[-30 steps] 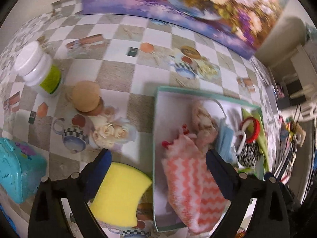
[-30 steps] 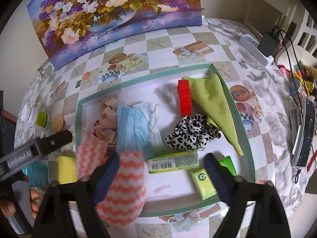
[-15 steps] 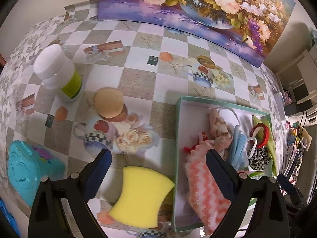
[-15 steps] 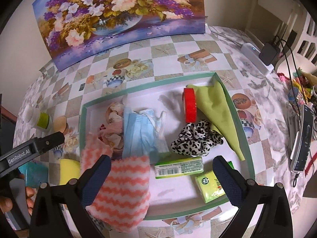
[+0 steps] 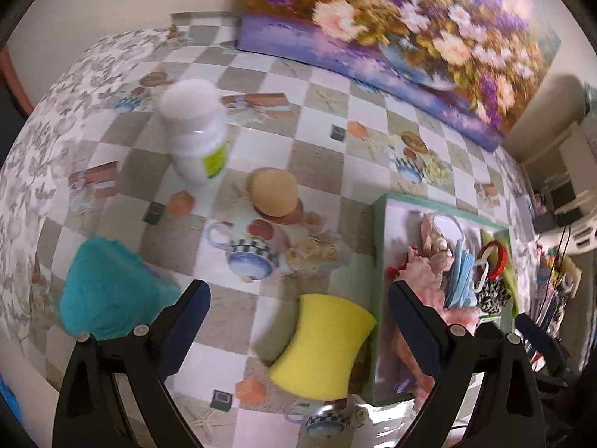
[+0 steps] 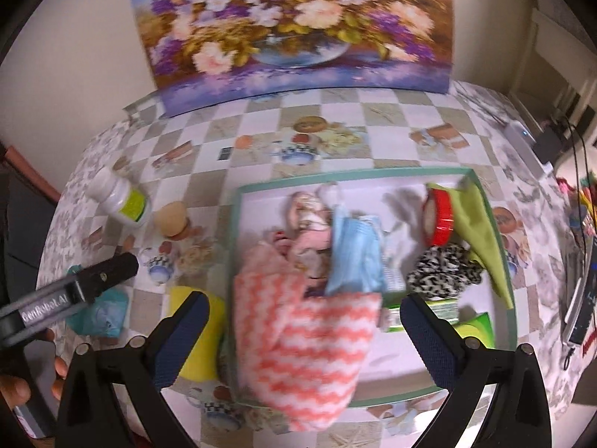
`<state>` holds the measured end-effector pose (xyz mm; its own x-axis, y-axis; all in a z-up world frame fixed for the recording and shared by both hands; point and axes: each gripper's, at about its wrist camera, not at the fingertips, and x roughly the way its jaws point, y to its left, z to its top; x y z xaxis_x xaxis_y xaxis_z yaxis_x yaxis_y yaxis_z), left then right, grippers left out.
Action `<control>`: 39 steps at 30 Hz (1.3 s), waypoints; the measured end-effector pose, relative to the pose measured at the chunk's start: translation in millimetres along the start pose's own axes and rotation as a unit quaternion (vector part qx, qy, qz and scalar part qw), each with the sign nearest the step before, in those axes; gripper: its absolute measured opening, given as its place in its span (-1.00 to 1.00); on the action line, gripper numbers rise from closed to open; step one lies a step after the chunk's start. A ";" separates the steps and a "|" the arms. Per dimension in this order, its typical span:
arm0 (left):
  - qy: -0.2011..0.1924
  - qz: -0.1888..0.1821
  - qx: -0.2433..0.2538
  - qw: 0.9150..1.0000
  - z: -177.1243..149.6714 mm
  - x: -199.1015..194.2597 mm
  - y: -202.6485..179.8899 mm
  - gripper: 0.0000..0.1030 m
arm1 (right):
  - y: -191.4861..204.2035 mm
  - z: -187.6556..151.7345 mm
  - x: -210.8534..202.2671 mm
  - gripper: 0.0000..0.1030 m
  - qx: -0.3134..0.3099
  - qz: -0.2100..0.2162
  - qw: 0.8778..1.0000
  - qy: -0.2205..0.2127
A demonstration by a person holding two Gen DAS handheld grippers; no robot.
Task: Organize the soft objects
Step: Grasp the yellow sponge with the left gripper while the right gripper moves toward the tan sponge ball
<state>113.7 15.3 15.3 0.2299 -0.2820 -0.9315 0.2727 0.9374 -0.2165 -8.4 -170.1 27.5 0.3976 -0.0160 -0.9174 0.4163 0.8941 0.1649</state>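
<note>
A yellow sponge (image 5: 324,347) lies on the tablecloth just left of the green-rimmed tray (image 5: 379,246). My left gripper (image 5: 298,321) is open and empty, hovering above the sponge. The tray (image 6: 234,261) holds a pink zigzag cloth (image 6: 302,339), a blue face mask (image 6: 354,257), a leopard scrunchie (image 6: 444,272), a green cloth (image 6: 481,231) and a pale fabric bundle (image 6: 309,216). My right gripper (image 6: 304,321) is open and empty above the pink cloth. The sponge also shows in the right wrist view (image 6: 194,332), left of the tray.
A white pill bottle (image 5: 196,138), a cork lid (image 5: 274,194) and a teal plastic case (image 5: 108,291) stand left of the tray. A red tape roll (image 6: 438,220) and green packets (image 6: 481,326) lie in the tray. A flower painting (image 6: 294,26) leans at the back.
My left gripper has drawn back and swung left, so the sponge now sits between its fingers. My right gripper has shifted left over the pink cloth. Both stay open.
</note>
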 end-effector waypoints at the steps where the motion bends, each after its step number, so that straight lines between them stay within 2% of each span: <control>1: -0.005 0.002 -0.005 1.000 -0.6 -4.4 5.5 0.87 | 4.7 -0.5 0.2 1.00 -0.005 0.004 1.000 0.000; 8: -0.030 0.020 -0.028 0.999 -0.6 -23.7 39.2 0.87 | 32.1 -4.0 7.8 1.00 -0.027 0.017 0.999 0.010; 12: -0.020 0.019 -0.032 0.999 -0.6 -18.5 43.1 0.87 | 41.0 -4.4 12.8 1.00 -0.030 0.020 0.999 0.015; 17: -0.003 0.011 -0.013 1.000 -4.5 -7.7 28.4 0.87 | 45.3 -6.7 24.2 1.00 -0.040 0.008 0.999 0.033; 20: 0.005 0.018 0.003 1.000 -7.6 -0.2 18.1 0.87 | 38.0 -6.9 26.4 1.00 -0.035 -0.002 0.999 0.037; 25: 0.036 0.005 0.006 0.999 -14.5 16.4 8.8 0.86 | 17.8 -7.0 30.2 1.00 -0.017 -0.023 0.999 0.046; 34: 0.074 0.012 0.030 0.997 -29.6 39.5 -9.9 0.86 | -12.6 -4.0 30.4 1.00 0.022 -0.036 0.998 0.048; 39: 0.097 0.019 0.052 0.994 -46.2 53.3 -23.6 0.86 | -15.7 -4.3 32.0 1.00 0.027 -0.035 0.998 0.050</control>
<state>76.4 -12.5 -42.8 0.0607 -0.1929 -0.9793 0.3638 0.9179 -0.1583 -5.7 -182.7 -6.1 0.2835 -0.0293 -0.9585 0.4849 0.8667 0.1169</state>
